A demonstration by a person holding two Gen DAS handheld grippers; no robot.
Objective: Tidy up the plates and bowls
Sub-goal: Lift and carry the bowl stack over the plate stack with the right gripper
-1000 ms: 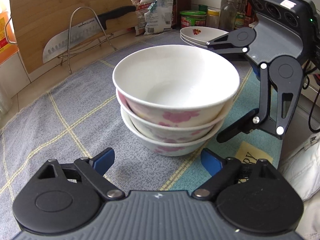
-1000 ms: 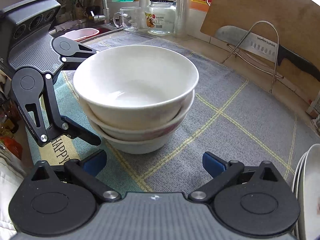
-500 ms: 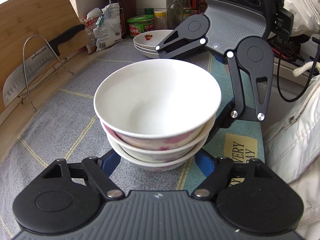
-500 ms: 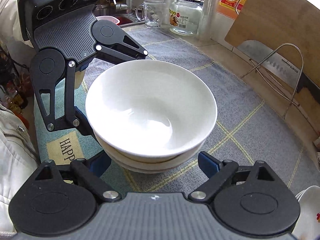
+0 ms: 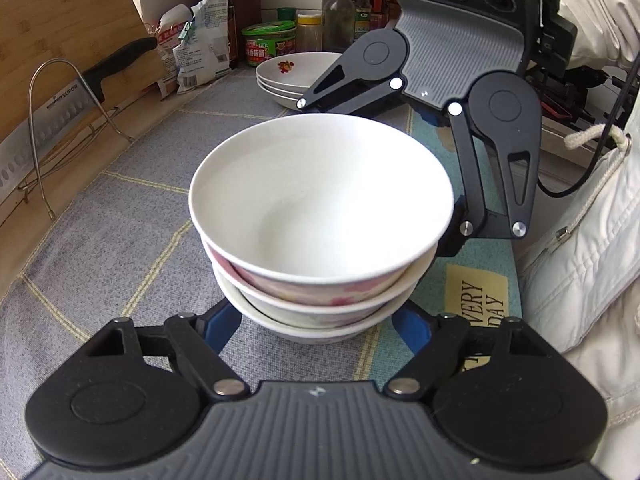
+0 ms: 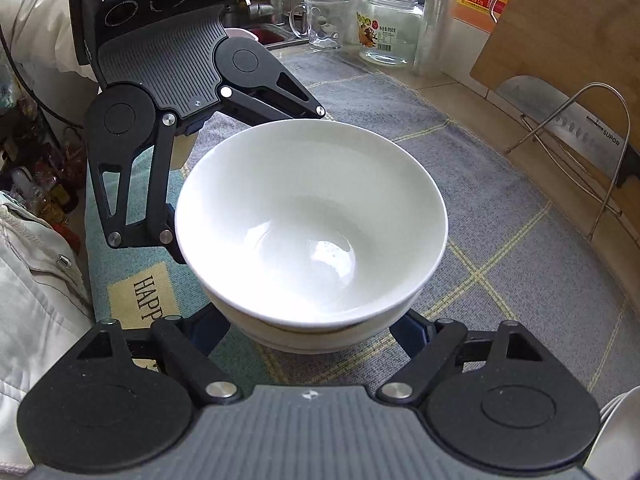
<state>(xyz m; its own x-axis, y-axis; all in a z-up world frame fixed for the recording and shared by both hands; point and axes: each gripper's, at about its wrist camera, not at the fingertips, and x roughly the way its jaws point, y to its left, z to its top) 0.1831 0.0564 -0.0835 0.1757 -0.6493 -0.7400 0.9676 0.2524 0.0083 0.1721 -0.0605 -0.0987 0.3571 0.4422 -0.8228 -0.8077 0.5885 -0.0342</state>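
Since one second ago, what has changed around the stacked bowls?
Both grippers came in around the stack of bowls, the left gripper and right gripper from opposite sides, jaws closing around the bottom bowl. Whether the pads press yet is hidden. The plates and knife stayed.

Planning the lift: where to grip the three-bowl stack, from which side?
Bottom bowl, low on its outer wall, from two opposite sides, angled downward. It carries the two nested above; each flared rim overhangs, so a grip tucked under probably holds better than on the top rim.
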